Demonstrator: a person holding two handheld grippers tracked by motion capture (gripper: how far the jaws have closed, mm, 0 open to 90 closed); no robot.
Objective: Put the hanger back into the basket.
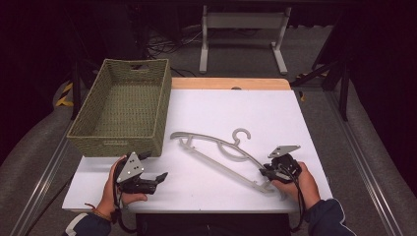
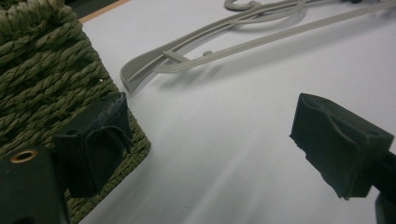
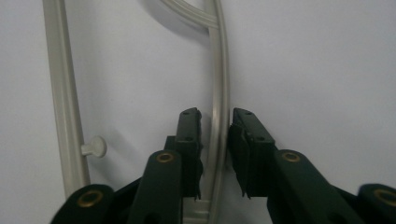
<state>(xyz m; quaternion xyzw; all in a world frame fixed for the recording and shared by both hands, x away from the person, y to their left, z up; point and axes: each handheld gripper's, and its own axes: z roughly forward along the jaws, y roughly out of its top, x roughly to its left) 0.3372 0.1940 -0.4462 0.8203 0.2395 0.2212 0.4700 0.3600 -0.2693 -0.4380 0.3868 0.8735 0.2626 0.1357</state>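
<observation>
Hanger point(image 1: 216, 152) lies diagonal, hook point(image 1: 241, 135) pointing away; right gripper point(image 3: 215, 140) clamps its near-right arm (left gripper point(image 2: 210, 140) released, beside basket point(image 1: 123, 105)).

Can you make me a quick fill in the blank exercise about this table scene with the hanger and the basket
1. The right claw has its jaws on either side of the grey ____.
2. The left claw has its jaws wide ____, with nothing between them.
3. The woven basket holds ____.
4. The hanger lies flat on the ____ table.

Missing words: hanger; open; nothing; white
</observation>
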